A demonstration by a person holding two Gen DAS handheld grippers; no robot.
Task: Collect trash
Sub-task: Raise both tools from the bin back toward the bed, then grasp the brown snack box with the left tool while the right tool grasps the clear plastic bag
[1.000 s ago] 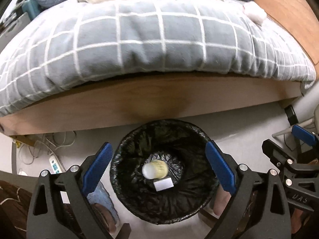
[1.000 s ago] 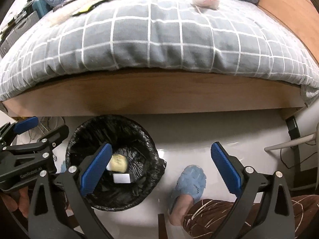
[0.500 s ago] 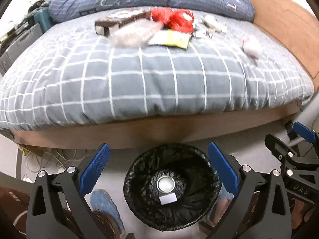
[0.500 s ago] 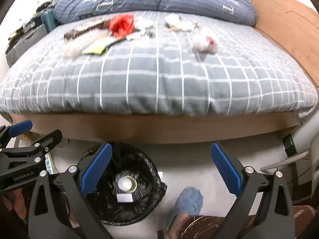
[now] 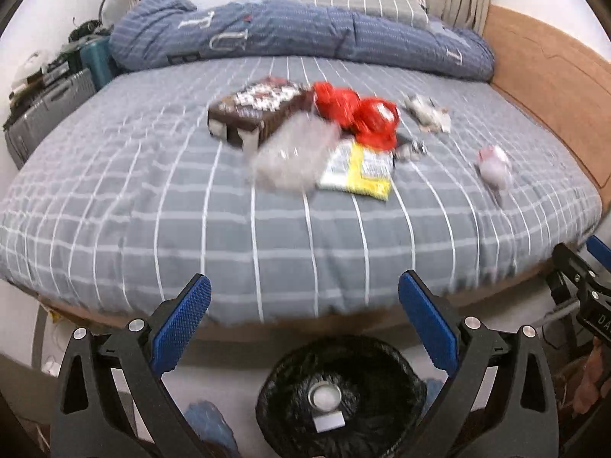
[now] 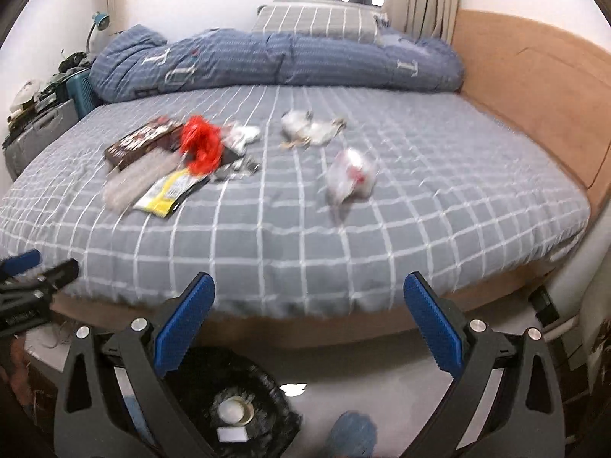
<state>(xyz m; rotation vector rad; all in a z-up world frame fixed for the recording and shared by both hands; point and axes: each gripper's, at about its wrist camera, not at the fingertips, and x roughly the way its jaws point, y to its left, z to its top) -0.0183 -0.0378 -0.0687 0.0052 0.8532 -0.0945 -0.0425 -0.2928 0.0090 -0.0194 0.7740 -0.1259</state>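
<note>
We held the left gripper [image 5: 303,315] and right gripper [image 6: 307,315] with jaws apart and empty above the black-lined bin [image 5: 340,393], judging this the reach for the next piece. The trash lay well ahead on the bed [image 5: 152,206]: brown box [image 5: 259,108], red wrapper [image 5: 355,114], yellow packet [image 5: 361,168].

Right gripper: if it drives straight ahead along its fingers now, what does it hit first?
Probably the grey checked bedspread. The open right gripper points at the bed's near edge, with nothing between the fingers. The crumpled clear bag lies further up the bed. Depth is uncertain in the fisheye view.
</note>
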